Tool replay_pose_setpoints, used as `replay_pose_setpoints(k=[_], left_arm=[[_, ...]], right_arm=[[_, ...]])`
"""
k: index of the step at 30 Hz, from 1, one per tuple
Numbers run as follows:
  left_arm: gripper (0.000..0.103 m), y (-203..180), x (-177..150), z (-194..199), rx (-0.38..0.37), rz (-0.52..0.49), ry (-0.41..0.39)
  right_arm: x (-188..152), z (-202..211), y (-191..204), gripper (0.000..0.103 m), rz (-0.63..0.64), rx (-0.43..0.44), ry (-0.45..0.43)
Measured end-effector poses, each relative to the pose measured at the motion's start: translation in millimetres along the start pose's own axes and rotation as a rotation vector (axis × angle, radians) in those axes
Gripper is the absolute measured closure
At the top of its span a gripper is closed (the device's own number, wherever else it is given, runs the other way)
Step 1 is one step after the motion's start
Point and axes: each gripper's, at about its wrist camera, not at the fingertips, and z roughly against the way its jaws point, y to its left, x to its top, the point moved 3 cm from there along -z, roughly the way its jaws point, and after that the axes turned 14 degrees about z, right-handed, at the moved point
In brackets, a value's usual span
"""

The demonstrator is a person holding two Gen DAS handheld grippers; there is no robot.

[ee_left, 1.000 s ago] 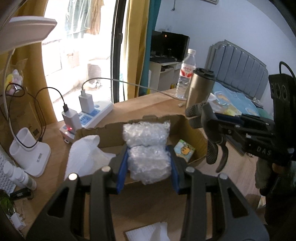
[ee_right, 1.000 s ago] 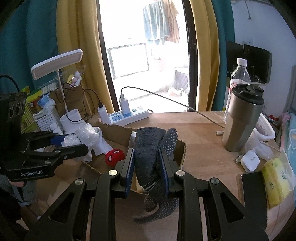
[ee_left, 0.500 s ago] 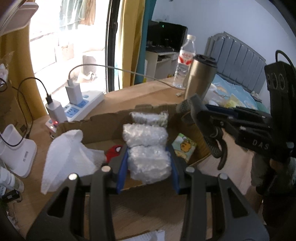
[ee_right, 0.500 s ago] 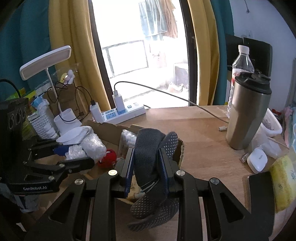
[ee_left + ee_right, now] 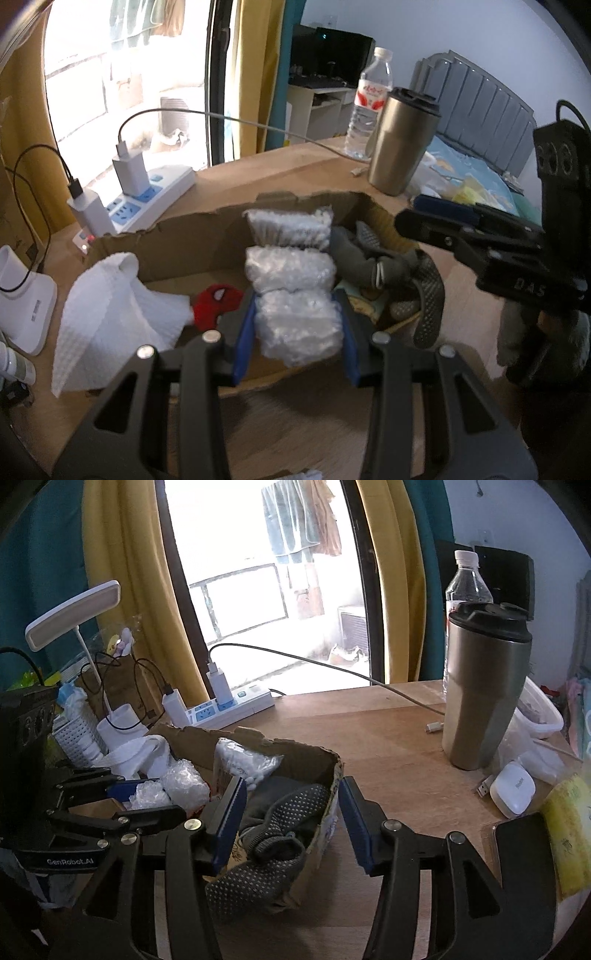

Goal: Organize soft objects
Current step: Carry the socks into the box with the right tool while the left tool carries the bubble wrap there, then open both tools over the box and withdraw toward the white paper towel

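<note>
My left gripper (image 5: 298, 325) is shut on a roll of clear bubble wrap (image 5: 295, 295) and holds it over the near edge of a torn cardboard box (image 5: 184, 236). My right gripper (image 5: 290, 812) is open, its jaws astride the box's right end (image 5: 328, 775). A grey dotted sock (image 5: 280, 812) lies in that end and hangs over the rim; it also shows in the left wrist view (image 5: 384, 269). A red Spider-Man toy (image 5: 216, 301) and a white cloth (image 5: 107, 314) lie in the box. A bag of white pieces (image 5: 243, 760) leans inside.
A steel tumbler (image 5: 480, 698) and a water bottle (image 5: 467, 579) stand at the right. A power strip with chargers (image 5: 229, 705) lies behind the box. A white earbud case (image 5: 513, 786) and yellow packet (image 5: 569, 830) lie right. A lamp base (image 5: 26, 295) stands left.
My right gripper has opened and let go of the grey sock, which now lies in the box's right end. My left gripper has moved closer over the box, still holding the bubble wrap.
</note>
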Motion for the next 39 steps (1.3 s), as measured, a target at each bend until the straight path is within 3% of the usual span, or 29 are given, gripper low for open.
replay_pose_setpoints(k=[2,5,21,39], left_arm=[[0.06,-2,0,-1,0.002,-0.003,0.007],[0.05,-3,-2,0,0.001,-0.006,0.009],[0.049,-6,-10,35,-0.01,-0.004,-0.047],[0.048,11,-30,75,-0.004,0.041,-0.111]], right_arm=[[-1,1,-1,0.048,-0.005,-0.003,0.002],[-4,6,-3,0.048,-0.012,-0.009,0.0],[-7,32,9,0.048,-0.001,-0.031,-0.013],[-6,63,49,0.048,0.058,-0.038,-0.021]])
